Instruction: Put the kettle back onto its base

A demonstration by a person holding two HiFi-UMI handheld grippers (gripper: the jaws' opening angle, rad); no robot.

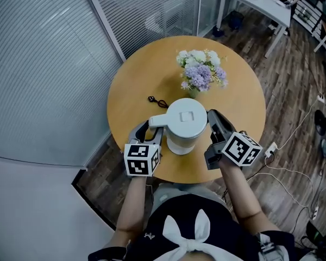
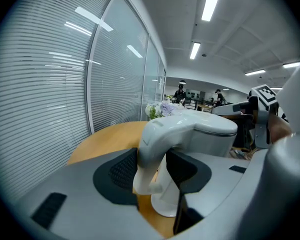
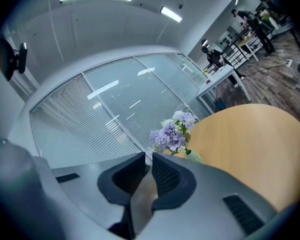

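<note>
1. Now the white kettle (image 1: 183, 125) stands on the round wooden table (image 1: 136, 86), near the edge closest to the person. Its lid (image 1: 185, 116) is down, so nobody can see what is inside. I cannot tell if its base is under it.
2. Behind the kettle is a small vase (image 1: 192, 92). It holds a bunch of white and purple flowers (image 1: 201, 69).
3. The left gripper (image 1: 152, 134) is at the kettle's handle (image 2: 157, 144). The left gripper view shows the handle between the two black pads (image 2: 117, 171), which close in on it from both sides.
4. The right gripper (image 1: 213, 117) is just beside the kettle, on its right. In the right gripper view its pads (image 3: 167, 176) are almost pressed together, with only a thin gap. They pinch nothing that I can make out.
5. Only the head view shows a little black cord (image 1: 158, 101) lying on the table, left of the vase and behind the kettle.
6. The left gripper view shows the kettle from the side, with its bottom down on the table top.
7. The right gripper view does not show the kettle at all. It shows the flowers, the table and the glass wall.
</note>
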